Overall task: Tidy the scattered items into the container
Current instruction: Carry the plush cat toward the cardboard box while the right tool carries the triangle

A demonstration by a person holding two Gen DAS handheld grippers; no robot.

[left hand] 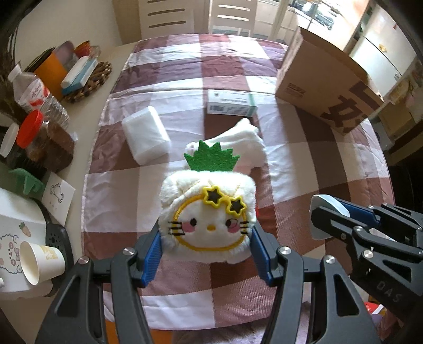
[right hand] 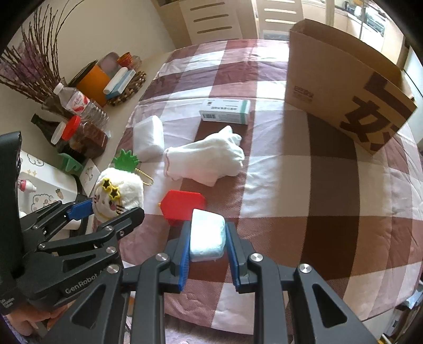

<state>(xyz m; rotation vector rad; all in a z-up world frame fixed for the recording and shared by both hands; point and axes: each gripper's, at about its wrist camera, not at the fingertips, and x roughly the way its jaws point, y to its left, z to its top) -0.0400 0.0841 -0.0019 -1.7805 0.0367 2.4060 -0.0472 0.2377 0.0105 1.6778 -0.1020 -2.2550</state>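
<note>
My left gripper (left hand: pixel 206 238) is shut on a white plush pineapple cat (left hand: pixel 207 219) with a green crown and yellow star glasses, lifted above the checked cloth (left hand: pixel 304 164). My right gripper (right hand: pixel 208 227) is shut on a small pale blue tissue packet (right hand: pixel 207 235). That plush (right hand: pixel 119 193) also shows at the left of the right wrist view. A white glove (right hand: pixel 206 158), a white wrapped pack (right hand: pixel 148 137), a white and green carton (right hand: pixel 224 109) and a red plastic piece (right hand: pixel 183 205) lie on the cloth. An open brown paper bag (right hand: pixel 343 90) stands at the far right.
Along the table's left side stand a water bottle (left hand: pixel 31 90), a red-lidded jar (left hand: pixel 37 135), a tipped paper cup (left hand: pixel 39 262), an orange container (left hand: pixel 51 71) and a wicker mat (left hand: pixel 90 82) with boxes. White chairs (left hand: pixel 169 16) stand beyond the far edge.
</note>
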